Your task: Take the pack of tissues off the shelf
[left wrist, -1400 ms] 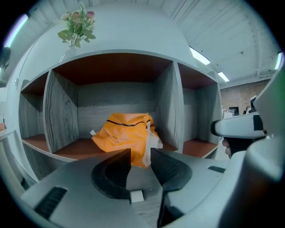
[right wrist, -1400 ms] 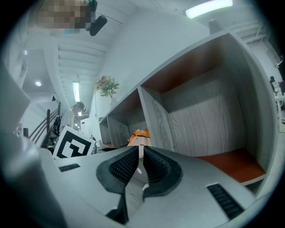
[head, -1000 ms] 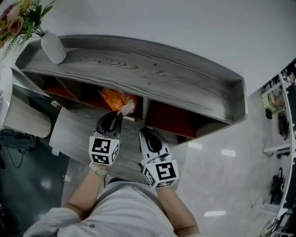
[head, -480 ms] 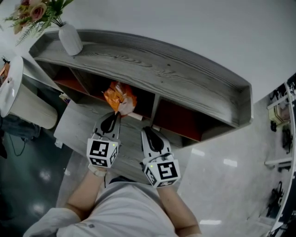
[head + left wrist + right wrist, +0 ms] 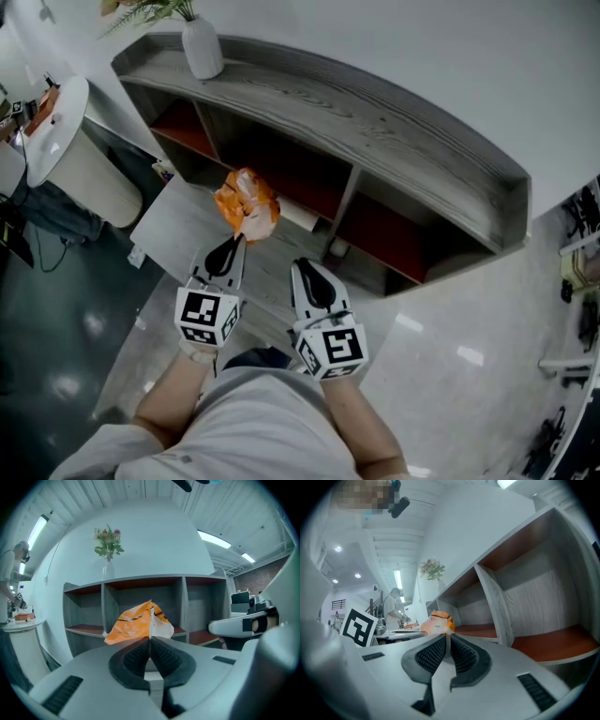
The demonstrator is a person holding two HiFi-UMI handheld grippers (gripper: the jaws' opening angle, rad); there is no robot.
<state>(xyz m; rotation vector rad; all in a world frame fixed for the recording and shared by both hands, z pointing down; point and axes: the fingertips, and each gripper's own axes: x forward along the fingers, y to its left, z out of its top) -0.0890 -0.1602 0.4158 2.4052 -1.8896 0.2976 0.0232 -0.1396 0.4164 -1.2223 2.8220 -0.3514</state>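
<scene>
The tissue pack [image 5: 246, 203], orange and white crinkled plastic, hangs in the air in front of the grey shelf [image 5: 375, 112], outside its middle compartment. My left gripper [image 5: 232, 247] is shut on the pack's near edge. In the left gripper view the pack [image 5: 138, 623] rises just past the closed jaw tips of the left gripper [image 5: 150, 638], with the shelf [image 5: 183, 602] behind it. My right gripper [image 5: 302, 272] is beside the left one, shut with nothing in it. The right gripper view shows the right gripper [image 5: 446, 637] with the pack [image 5: 437, 623] off to its left.
A white vase with flowers [image 5: 202, 47] stands on the shelf top at the left end. A round white table [image 5: 66, 131] stands left of the shelf. The shelf's compartments have red-brown floors [image 5: 553, 644]. A person [image 5: 391, 604] stands far off in the room.
The pack was at the mouth of the middle compartment; now it is out in front of the shelf, pulled back in the left gripper. The right gripper stayed alongside.
</scene>
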